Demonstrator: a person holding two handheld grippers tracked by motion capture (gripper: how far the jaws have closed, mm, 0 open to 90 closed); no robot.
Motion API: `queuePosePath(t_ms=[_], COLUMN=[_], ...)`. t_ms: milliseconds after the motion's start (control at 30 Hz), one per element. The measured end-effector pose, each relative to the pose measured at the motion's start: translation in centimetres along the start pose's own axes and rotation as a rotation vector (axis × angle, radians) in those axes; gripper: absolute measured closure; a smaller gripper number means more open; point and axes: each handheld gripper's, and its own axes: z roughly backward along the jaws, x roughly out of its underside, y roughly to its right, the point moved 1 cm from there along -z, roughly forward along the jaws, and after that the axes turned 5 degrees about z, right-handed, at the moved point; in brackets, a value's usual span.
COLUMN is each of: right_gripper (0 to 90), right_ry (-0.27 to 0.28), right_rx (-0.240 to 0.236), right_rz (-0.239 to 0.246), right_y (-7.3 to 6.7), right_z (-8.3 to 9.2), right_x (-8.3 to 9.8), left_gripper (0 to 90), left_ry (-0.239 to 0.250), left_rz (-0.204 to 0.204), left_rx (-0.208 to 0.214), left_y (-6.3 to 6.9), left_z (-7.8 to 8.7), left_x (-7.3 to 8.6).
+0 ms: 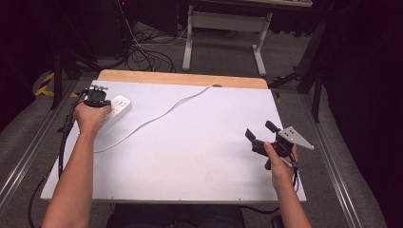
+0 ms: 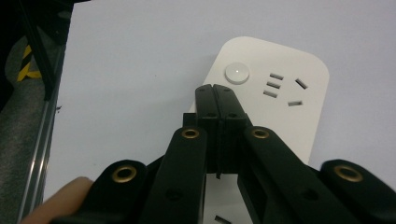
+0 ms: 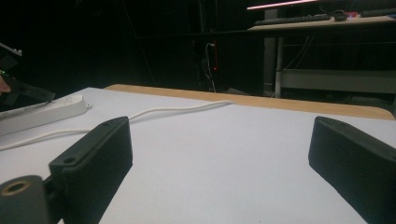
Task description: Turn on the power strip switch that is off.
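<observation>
A white power strip lies at the table's far left, and its white cable curves off toward the far edge. In the left gripper view the strip shows a round white button and socket slots. My left gripper is shut, with its tips pressed together just below and left of that button, over the strip. In the high view the left gripper sits above the strip's near end. My right gripper is held open over the table's right side with nothing between its jaws. The strip appears far left in the right gripper view.
The white table top has a wooden strip along its far edge. Behind it stand a white desk frame and tangled cables on the floor. A metal rail runs along the left.
</observation>
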Motion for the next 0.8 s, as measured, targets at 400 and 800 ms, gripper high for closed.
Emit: queuePosePath(t_ms=[400, 800], right_gripper=[7.0, 7.1], right_ry=[0.003, 0.007], right_rx=[0.002, 0.01], right_rz=[-0.007, -0.014], right_y=[-0.1, -0.1], right_z=[0.0, -0.1], right_x=[0.0, -0.2], left_gripper=[89.9, 90.0], left_ry=[0.033, 0.046], left_rz=[0.03, 0.062], left_rx=[0.021, 0.019], left_y=[0.0, -0.7], left_z=[0.1, 0.1], left_x=[0.6, 1.0])
